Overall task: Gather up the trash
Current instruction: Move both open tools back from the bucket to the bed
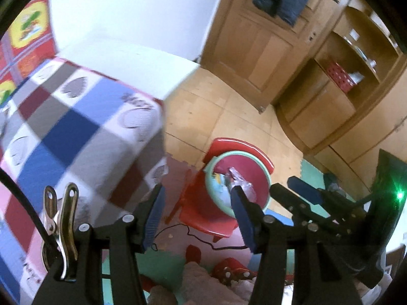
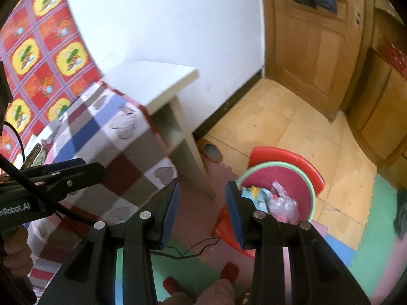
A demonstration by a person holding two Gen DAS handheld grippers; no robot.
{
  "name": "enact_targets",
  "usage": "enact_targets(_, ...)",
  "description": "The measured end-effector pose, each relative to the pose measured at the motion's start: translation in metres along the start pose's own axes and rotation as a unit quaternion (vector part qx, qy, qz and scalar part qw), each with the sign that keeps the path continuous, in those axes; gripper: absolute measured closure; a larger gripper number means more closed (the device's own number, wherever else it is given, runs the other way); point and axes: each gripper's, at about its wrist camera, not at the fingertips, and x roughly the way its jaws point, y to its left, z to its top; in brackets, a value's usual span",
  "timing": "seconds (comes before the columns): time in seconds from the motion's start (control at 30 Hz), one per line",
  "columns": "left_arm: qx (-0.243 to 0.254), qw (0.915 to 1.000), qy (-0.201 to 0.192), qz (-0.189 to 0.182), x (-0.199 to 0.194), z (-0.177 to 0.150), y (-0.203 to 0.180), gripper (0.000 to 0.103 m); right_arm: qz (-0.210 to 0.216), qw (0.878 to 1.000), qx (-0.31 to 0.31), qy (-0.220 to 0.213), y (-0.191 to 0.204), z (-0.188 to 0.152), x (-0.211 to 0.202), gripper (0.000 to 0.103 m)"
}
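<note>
Bedroom floor: basin on red chair already holds wrappers. Our left gripper and right gripper both apart, empty; no loose trash visible.

Left tool and right tool: matt black plastic arms showing bright metal rivets, their fingers wearing ribbed blue pads. Clip: polished metal, catching glare. Checked cover: soft woven cloth draping over the surface, whose top is looking smooth, matt and off-white. Basin: glossy plastic with a pale green rim, sitting on a shiny red plastic chair. Crumpled bag: thin clear film, glinting. Door: varnished wood, reflecting softly. Floor tiles: smooth, semi-gloss. Floor mats: matt foam.
</note>
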Motion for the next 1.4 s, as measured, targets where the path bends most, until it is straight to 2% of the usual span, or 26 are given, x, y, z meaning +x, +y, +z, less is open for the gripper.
enact_targets(0.2, -0.023, 0.9991, -0.020, 0.030, -0.037, -0.009, 0.039, 0.047, 0.024, 0.999, -0.030, -0.010, 0.044, 0.005, -0.006, 0.065)
enact_targets(0.4, -0.046, 0.9956, -0.033, 0.074, -0.069, -0.017, 0.079, 0.047, 0.051, 0.997, -0.059, -0.015, 0.092, 0.008, -0.010, 0.065)
enact_targets(0.77, -0.098, 0.9878, -0.053, 0.109, -0.121, -0.041, 0.152, 0.047, 0.095, 0.989, -0.113, -0.025, 0.176, 0.007, -0.016, 0.065)
enact_targets(0.93, -0.124, 0.9845, -0.056, 0.111, -0.138, -0.054, 0.180, 0.047, 0.116, 0.983, -0.138, -0.022, 0.211, 0.005, -0.016, 0.065)
enact_targets(1.2, -0.170, 0.9739, -0.072, 0.133, -0.163, -0.068, 0.218, 0.047, 0.148, 0.972, -0.184, -0.015, 0.251, 0.013, -0.009, 0.065)
enact_targets(1.4, -0.208, 0.9639, -0.072, 0.149, -0.167, -0.068, 0.243, 0.046, 0.179, 0.960, -0.213, -0.010, 0.273, 0.032, 0.008, 0.065)
